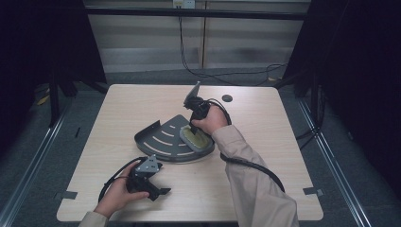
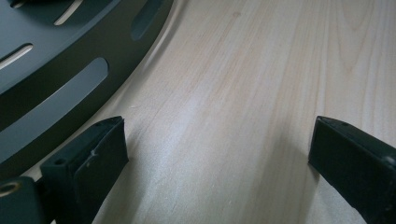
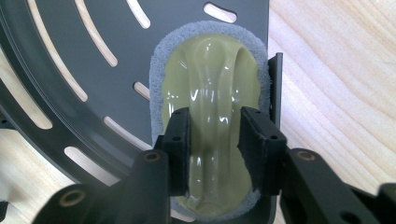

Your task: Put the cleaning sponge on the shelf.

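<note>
A dark grey slotted tray (image 1: 158, 137) shaped like a fan lies in the middle of the wooden table. On its right part sits a grey scrub pad with a glossy olive-green grip (image 1: 199, 138). My right gripper (image 1: 194, 129) points down at the pad. In the right gripper view its jaws (image 3: 214, 126) stand on either side of the olive grip's raised ridge (image 3: 215, 70), close to it and slightly apart from it. My left gripper (image 1: 159, 192) rests low near the table's front edge. It is open with bare wood between its jaws (image 2: 219, 140), and the tray's curved rim (image 2: 70, 79) lies just beyond.
A small dark round disc (image 1: 227, 98) sits on the table (image 1: 265, 142) at the back right. Black cables trail from both grippers across the wood. Tape marks (image 1: 312, 191) sit near the front corners. A metal frame and dark curtains surround the table.
</note>
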Demonstrator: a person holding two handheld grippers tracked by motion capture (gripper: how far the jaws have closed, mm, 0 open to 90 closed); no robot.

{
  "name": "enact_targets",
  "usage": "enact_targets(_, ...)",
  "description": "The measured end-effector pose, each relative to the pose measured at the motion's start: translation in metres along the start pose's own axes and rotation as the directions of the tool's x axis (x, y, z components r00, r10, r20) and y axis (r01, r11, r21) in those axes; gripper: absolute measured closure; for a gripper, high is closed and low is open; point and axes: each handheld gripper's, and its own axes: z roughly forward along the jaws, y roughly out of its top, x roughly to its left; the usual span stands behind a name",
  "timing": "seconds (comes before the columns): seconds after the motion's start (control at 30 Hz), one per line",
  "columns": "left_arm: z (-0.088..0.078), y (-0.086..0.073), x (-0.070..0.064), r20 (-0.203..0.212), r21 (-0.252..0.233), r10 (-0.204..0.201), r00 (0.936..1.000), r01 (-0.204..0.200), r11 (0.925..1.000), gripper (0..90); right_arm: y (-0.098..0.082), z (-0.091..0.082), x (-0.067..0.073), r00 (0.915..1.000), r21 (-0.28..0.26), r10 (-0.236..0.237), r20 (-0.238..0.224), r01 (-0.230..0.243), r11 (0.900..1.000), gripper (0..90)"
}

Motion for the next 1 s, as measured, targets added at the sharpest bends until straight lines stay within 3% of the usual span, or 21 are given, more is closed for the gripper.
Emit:
enact_targets(0.33, 0.0, 0.0, 0.0, -0.001, 0.001, 0.001, 1.0, -0.001, 1.0, 4.0, -0.002, -0.002, 0.0, 1.0, -0.016, -0.004, -0.003, 0.004, 1.0, 53.9)
enact_targets(0.63, 0.0, 0.0, 0.0, -0.001, 0.0, 0.0, 1.0, 0.0, 1.0, 4.0, -0.005, -0.006, -0.003, 1.0, -0.043, 0.008, 0.0, -0.008, 0.999, 37.8)
enact_targets(1.0, 0.0, 0.0, 0.0, -0.001, 0.0, 0.0, 1.0, 0.0, 1.0, 4.0, -0.01, -0.01, -0.004, 0.9997, -0.083, -0.021, 0.009, 0.022, 0.996, 24.1)
